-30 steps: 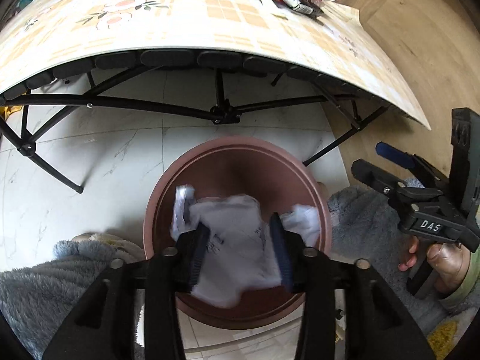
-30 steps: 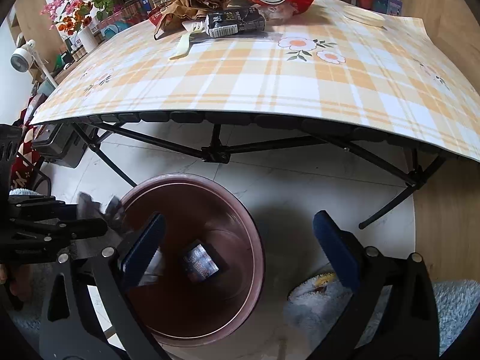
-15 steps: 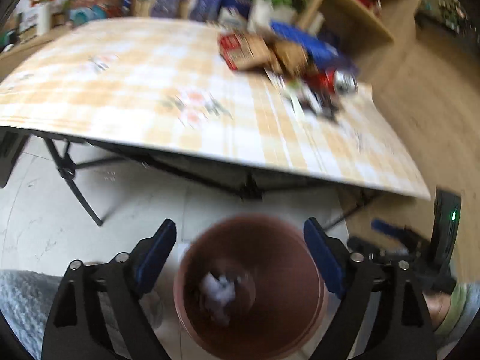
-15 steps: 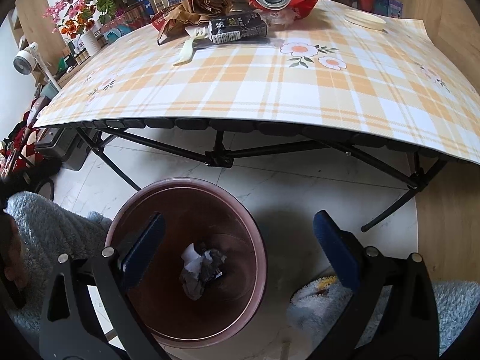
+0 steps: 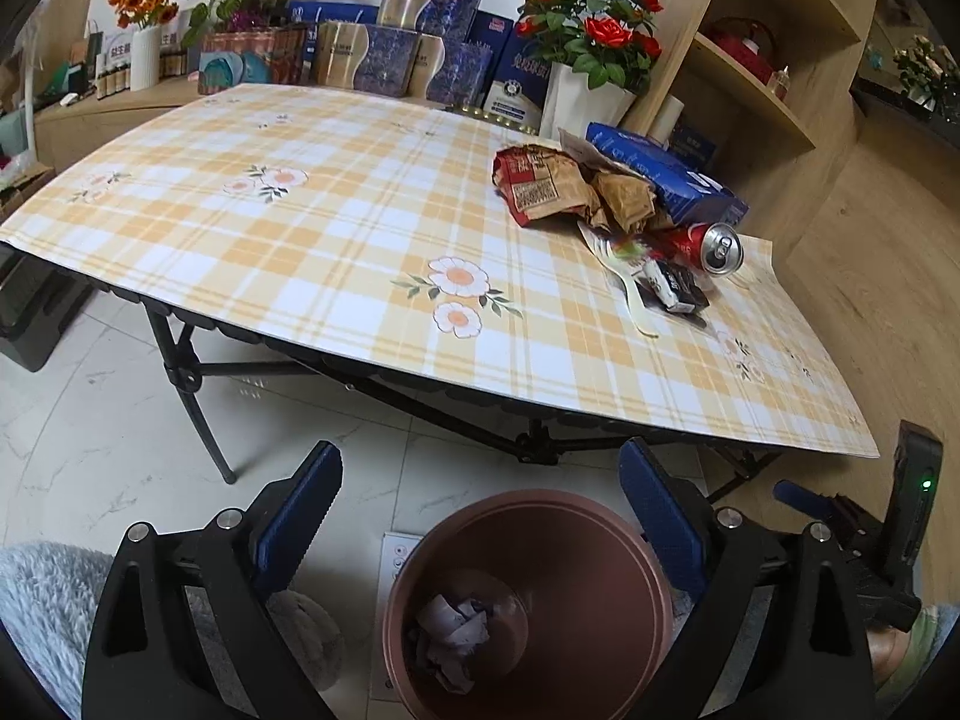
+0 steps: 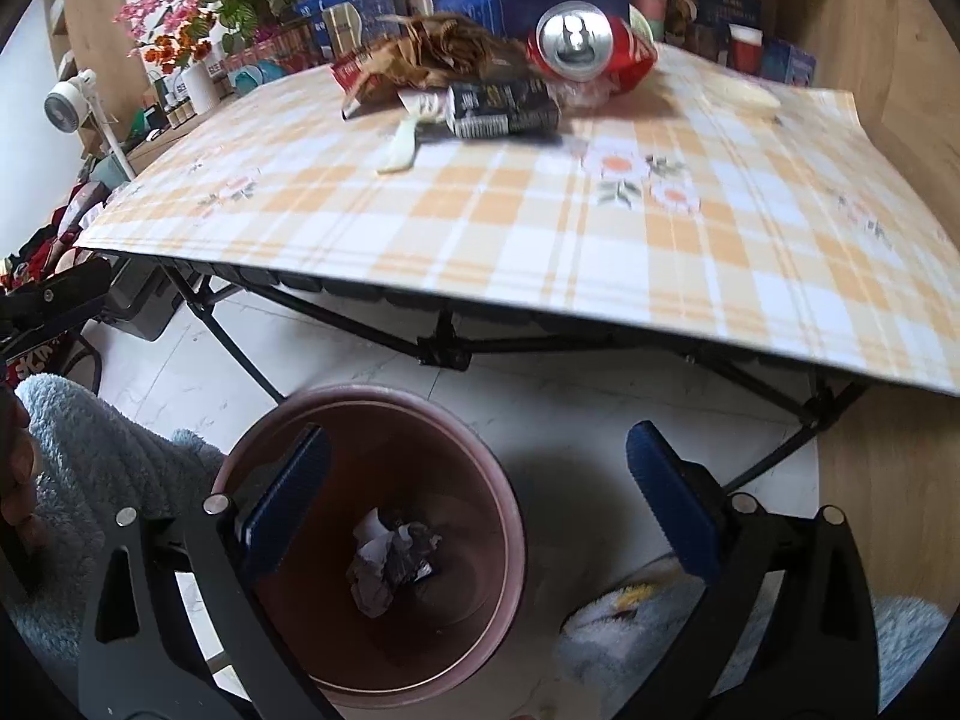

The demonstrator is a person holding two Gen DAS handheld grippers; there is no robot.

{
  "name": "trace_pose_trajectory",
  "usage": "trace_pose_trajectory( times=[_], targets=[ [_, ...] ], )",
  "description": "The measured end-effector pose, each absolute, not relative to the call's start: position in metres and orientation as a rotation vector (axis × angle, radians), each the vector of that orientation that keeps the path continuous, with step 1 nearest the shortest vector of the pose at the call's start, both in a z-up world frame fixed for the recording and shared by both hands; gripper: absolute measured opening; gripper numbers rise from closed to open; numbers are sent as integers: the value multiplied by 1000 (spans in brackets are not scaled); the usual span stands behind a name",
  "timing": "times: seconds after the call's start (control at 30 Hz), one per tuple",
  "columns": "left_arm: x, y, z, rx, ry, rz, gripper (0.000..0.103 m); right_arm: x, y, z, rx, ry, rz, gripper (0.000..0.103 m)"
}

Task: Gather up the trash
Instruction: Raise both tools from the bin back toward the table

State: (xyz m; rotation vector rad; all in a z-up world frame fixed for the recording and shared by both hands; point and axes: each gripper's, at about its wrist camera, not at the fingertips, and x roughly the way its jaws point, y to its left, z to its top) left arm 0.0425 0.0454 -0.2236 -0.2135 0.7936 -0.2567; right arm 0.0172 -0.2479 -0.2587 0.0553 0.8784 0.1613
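Observation:
A brown round bin (image 5: 600,546) stands on the floor in front of the table; crumpled white paper (image 5: 453,639) lies at its bottom, also in the right wrist view (image 6: 390,558). My left gripper (image 5: 480,510) is open and empty above the bin. My right gripper (image 6: 480,498) is open and empty over the bin's (image 6: 480,480) right rim. On the table lie a red can (image 5: 708,246), a black carton (image 5: 675,291), a crumpled brown-red bag (image 5: 558,189) and a pale plastic fork (image 5: 630,294).
The folding table (image 5: 300,252) has a checked yellow cloth and black legs (image 5: 186,384). Boxes and flower pots (image 5: 594,60) stand behind it, wooden shelves (image 5: 768,60) at right. A blue box (image 5: 666,180) lies by the trash. A white fan (image 6: 72,108) stands left.
My left gripper opened and dropped the crumpled white paper into the bin, then rose and tilted up toward the table. My right gripper stayed open and lifted slightly.

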Motion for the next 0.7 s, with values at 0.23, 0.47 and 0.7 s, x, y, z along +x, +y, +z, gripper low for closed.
trace_pose_trajectory(
  times=[0.23,0.47,0.7],
  targets=[
    [42,46,-220,-201,775,-249,91,22,-263,-244,80,832,102,97],
    [46,33,-199,-61,706,-240,91,49,-304,-204,144,765,97,97],
    [79,27,-177,-34,693,-224,91,107,-309,-152,-11,707,90,97]
  ],
)
